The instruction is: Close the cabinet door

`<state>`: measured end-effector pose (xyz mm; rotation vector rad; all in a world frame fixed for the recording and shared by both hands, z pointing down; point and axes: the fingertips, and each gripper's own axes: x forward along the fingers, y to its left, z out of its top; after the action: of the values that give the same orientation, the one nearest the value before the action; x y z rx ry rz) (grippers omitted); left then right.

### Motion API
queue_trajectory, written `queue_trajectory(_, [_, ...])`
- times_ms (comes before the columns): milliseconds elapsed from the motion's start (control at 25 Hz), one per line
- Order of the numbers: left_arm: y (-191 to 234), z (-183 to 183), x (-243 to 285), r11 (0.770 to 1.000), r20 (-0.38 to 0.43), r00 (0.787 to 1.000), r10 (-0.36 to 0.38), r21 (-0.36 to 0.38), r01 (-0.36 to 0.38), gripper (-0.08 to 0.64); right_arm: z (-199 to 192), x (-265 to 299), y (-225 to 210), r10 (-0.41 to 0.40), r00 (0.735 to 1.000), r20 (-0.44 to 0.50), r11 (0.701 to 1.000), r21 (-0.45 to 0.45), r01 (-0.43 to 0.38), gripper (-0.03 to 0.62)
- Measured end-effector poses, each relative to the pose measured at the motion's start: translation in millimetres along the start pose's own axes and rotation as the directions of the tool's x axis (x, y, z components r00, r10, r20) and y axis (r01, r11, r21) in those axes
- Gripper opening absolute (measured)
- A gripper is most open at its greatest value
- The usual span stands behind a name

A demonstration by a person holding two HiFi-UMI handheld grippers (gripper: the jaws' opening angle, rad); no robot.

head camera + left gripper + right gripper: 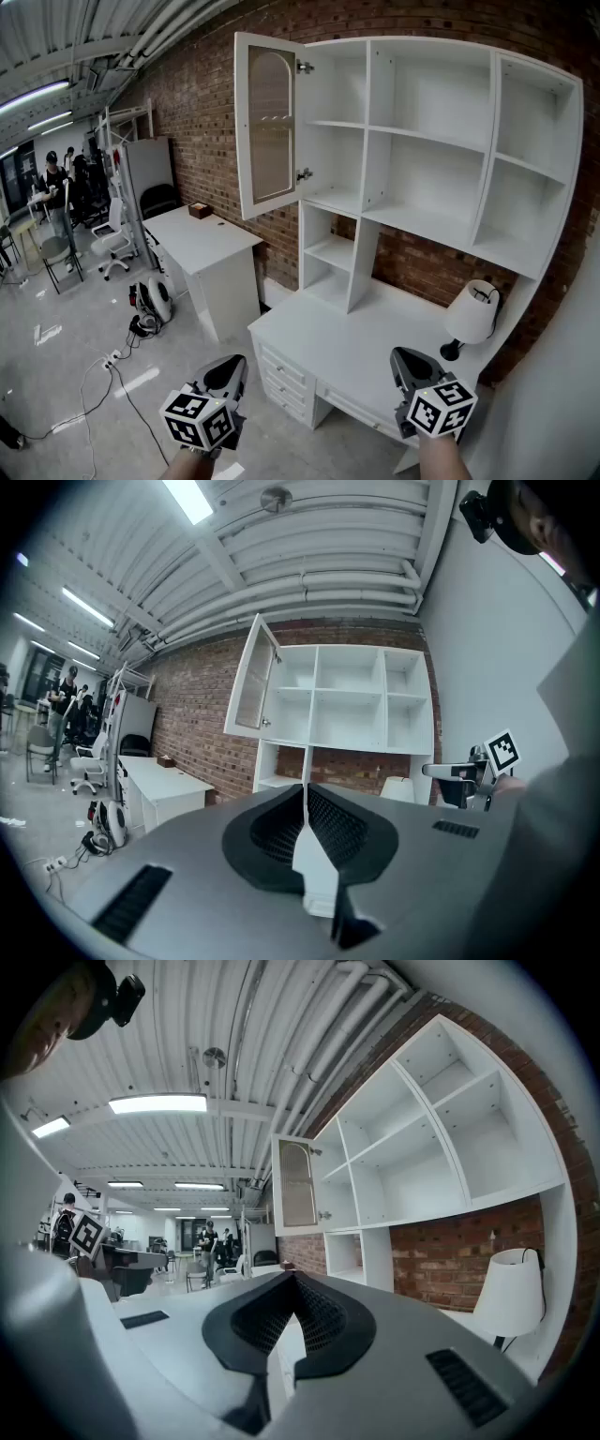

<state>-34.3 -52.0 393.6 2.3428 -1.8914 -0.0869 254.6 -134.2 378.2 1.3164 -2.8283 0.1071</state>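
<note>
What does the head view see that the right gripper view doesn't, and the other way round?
Only the head view shows the desk drawers and the power strip lying on the floor. Only the right gripper view shows the ribbed inner faces of the right gripper, its jaws closed together with nothing between them, and a round ceiling fitting. Both views show the open cabinet door, the white shelves, the brick wall and the lamp.
</note>
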Motion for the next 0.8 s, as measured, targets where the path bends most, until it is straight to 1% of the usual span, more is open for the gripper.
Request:
queue_trajectory(520, [-2.2,3.6,4.1,1.000,0.002,1.000,-0.005,0.004,0.005,0.023,0.0,2.3,-2.2,0.001,1.000,0.000,1.000,0.009,-0.001,0.026])
queue_trajectory(800, [-1.6,1.5,5.1,1.000,0.000,1.000,-0.005,0.001,0.005,0.023,2.3,1.6,-4.0,0.002,1.000,0.019,1.000,0.018,-0.002,0.028])
